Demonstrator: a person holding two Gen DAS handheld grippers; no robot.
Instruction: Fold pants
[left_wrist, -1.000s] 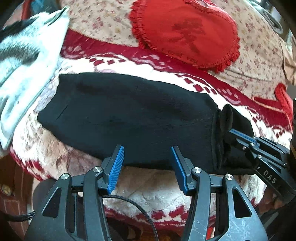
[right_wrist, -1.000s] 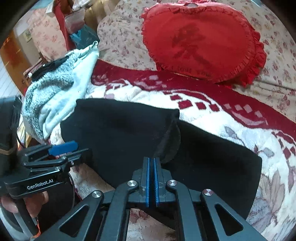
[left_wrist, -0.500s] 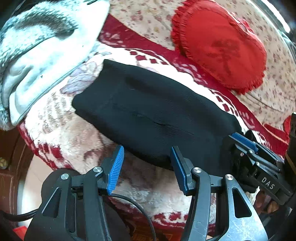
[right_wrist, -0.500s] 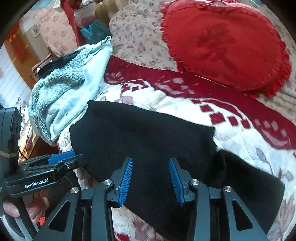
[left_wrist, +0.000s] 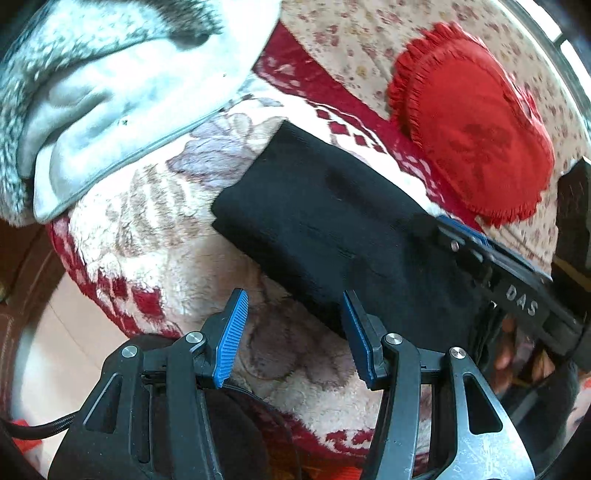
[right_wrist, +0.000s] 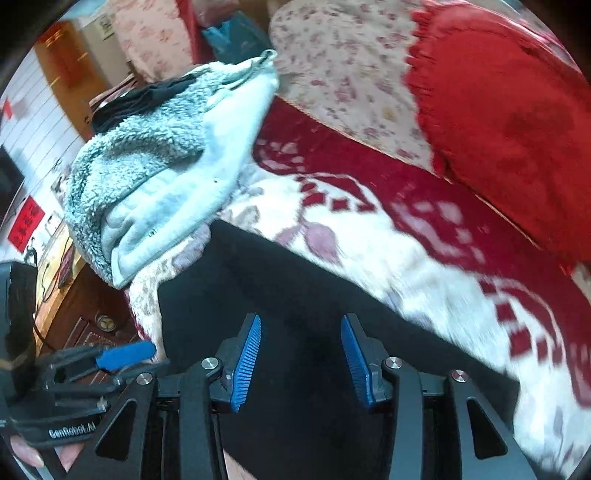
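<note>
The black pants (left_wrist: 332, 218) lie folded in a thick rectangle on the red and cream patterned blanket (left_wrist: 147, 229). My left gripper (left_wrist: 293, 332) is open and empty, just off the pants' near edge, its right pad at the fabric. My right gripper (right_wrist: 301, 360) is open and empty, low over the pants (right_wrist: 314, 295). It also shows in the left wrist view (left_wrist: 480, 243), lying across the pants' right end. The left gripper shows at the lower left of the right wrist view (right_wrist: 122, 356).
A grey-white fleece garment (left_wrist: 110, 92) lies to the left of the pants, also in the right wrist view (right_wrist: 166, 173). A red heart-shaped cushion (left_wrist: 469, 125) rests behind on the floral bedspread (right_wrist: 351, 59). The bed's edge and floor (left_wrist: 48, 332) are at lower left.
My right gripper opened and let go of the folded pants end, which now lies flat. Both grippers have shifted leftward along the pants; the left stayed open.
</note>
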